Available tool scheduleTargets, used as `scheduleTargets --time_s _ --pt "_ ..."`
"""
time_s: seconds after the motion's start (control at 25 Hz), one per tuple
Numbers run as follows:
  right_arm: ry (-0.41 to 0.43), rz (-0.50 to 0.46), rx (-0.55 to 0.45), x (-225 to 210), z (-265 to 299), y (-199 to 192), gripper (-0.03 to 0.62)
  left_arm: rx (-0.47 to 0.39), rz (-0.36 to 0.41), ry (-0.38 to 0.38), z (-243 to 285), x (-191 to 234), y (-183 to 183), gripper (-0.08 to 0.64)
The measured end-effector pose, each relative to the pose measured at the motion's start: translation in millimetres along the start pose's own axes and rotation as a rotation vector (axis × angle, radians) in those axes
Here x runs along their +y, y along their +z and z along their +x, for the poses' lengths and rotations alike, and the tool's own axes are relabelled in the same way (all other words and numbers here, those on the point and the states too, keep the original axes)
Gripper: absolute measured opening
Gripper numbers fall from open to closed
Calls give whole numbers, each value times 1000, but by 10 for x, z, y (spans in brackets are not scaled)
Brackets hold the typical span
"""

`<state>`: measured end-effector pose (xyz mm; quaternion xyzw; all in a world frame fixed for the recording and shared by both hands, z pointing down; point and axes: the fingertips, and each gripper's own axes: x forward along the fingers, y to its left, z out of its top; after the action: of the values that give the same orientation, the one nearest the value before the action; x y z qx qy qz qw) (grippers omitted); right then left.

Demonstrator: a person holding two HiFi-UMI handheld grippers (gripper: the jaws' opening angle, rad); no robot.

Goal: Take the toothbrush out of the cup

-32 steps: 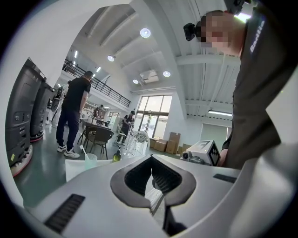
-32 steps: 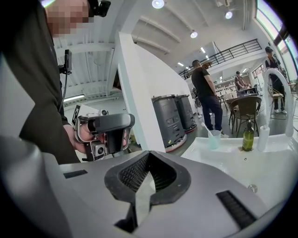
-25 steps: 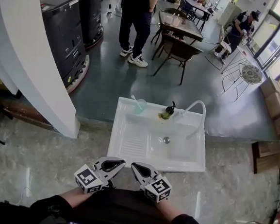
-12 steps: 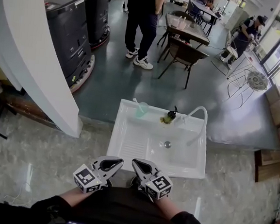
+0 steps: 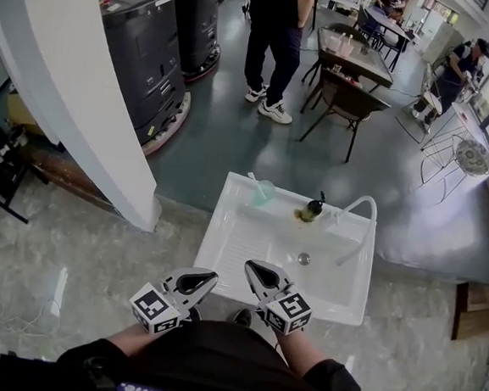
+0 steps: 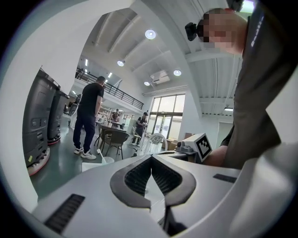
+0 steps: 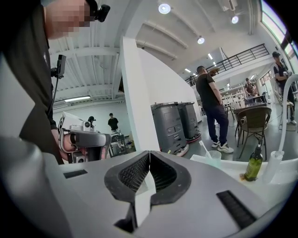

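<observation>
white sink (image 5: 231, 250) drawn nearer, translucent green cup (image 5: 264, 191)

Side by side before the sink (image 5: 249, 244)
My left gripper (image 5: 207, 277) and right gripper (image 5: 255, 270) sit at its near edge; cup (image 5: 264, 192) on the far rim, toothbrush (image 5: 254, 178) in it, bottle (image 5: 312, 210) to its right.

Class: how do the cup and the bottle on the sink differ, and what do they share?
The cup is pale green, the bottle dark olive. The cup is open and holds a toothbrush; the bottle has a black pump. Both stand upright on the sink's back edge.
</observation>
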<state>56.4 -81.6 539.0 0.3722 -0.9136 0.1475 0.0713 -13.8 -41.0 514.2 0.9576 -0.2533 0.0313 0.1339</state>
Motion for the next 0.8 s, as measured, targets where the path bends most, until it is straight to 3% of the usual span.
scheduleTargets --time_s 0.8 --pt "38 -92 115 -544 296 -70 12 -35 -36 108 -25 8 -66 11"
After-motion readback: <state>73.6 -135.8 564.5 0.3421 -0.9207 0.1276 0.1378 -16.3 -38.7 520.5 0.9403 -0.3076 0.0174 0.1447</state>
